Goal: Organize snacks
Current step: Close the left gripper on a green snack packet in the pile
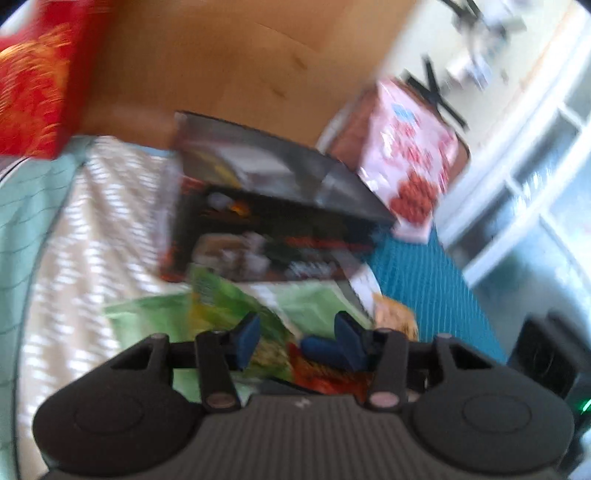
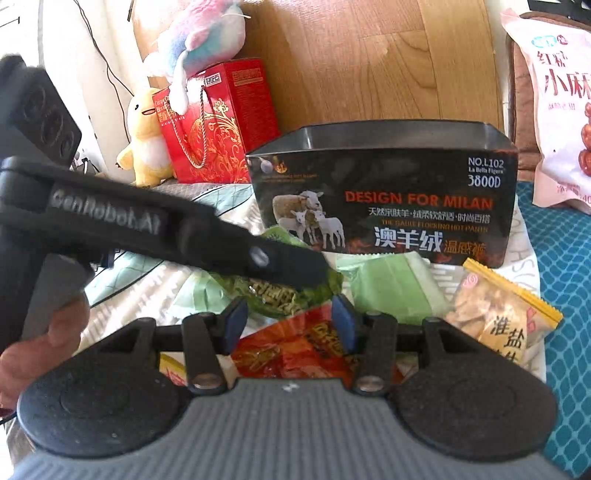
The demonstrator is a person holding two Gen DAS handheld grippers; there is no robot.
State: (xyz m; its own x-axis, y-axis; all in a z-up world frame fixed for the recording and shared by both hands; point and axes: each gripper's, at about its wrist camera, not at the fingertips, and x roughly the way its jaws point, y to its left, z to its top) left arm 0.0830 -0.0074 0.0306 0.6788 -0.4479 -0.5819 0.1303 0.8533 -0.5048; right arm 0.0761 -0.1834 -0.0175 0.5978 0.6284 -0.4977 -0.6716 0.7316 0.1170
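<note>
An open black tin box (image 2: 384,199) with sheep printed on it stands on a white cloth; it also shows in the blurred left wrist view (image 1: 273,221). Snack packets lie in front of it: a green one (image 2: 280,295), a pale green one (image 2: 391,284), a red-orange one (image 2: 291,350) and a yellow-edged one (image 2: 502,321). My right gripper (image 2: 288,325) is open, its fingers either side of the red-orange packet's top. My left gripper (image 1: 295,336) is open over the green packet (image 1: 229,306); its body crosses the right wrist view (image 2: 184,229).
A large pink snack bag (image 2: 561,110) leans at the right on a teal mat (image 2: 569,280). A red gift bag (image 2: 218,136), a yellow plush toy (image 2: 146,140) and a pastel plush (image 2: 207,33) stand behind left, against a wooden panel (image 2: 369,62).
</note>
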